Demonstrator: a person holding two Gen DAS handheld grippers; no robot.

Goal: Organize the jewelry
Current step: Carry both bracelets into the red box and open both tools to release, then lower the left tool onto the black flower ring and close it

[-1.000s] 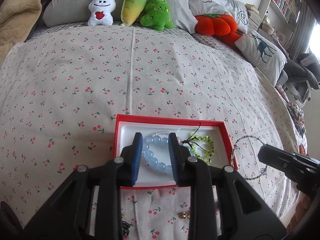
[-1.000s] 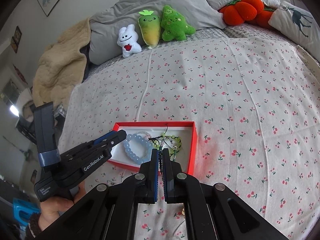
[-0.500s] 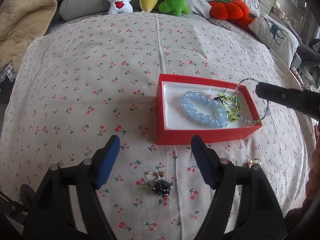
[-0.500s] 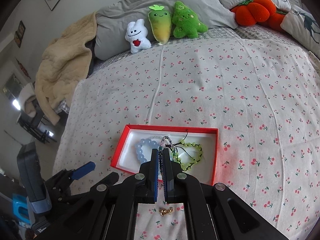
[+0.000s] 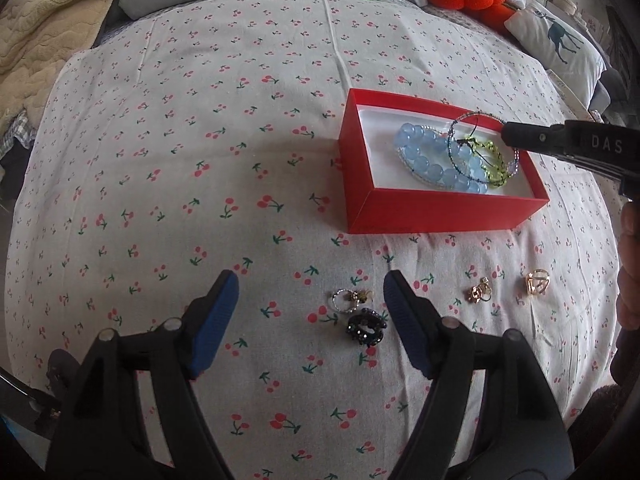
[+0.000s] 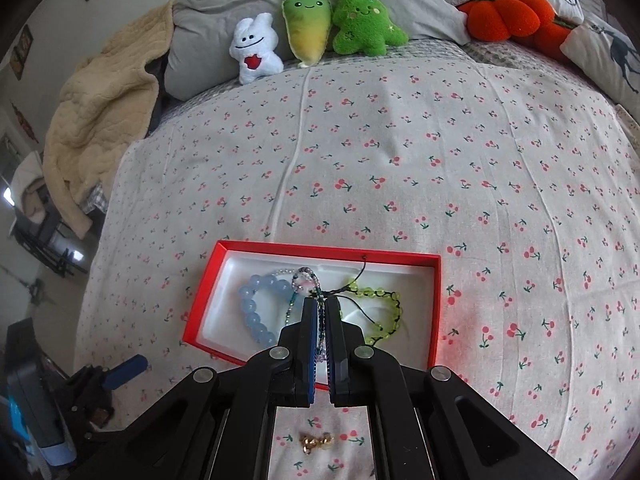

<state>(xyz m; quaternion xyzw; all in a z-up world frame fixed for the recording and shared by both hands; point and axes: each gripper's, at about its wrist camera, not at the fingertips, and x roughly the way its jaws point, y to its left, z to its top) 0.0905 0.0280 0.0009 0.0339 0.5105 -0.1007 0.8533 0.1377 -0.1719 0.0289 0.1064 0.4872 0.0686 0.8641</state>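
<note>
Soft daylight fills both my views, bright and even, with no hard shadows on the cherry-print bedspread (image 5: 248, 152). It seems strongest from the right, where the far corner washes out pale. The red box (image 6: 435, 312) throws a faint red glow onto the cloth just beside its right wall. My own black arms read as dark, almost featureless shapes at the bottom. The fisheye bulges the bed into a dome and rings each view with black corners. Edges smear slightly; the centre stays sharp, beads crisp and glossy.
</note>
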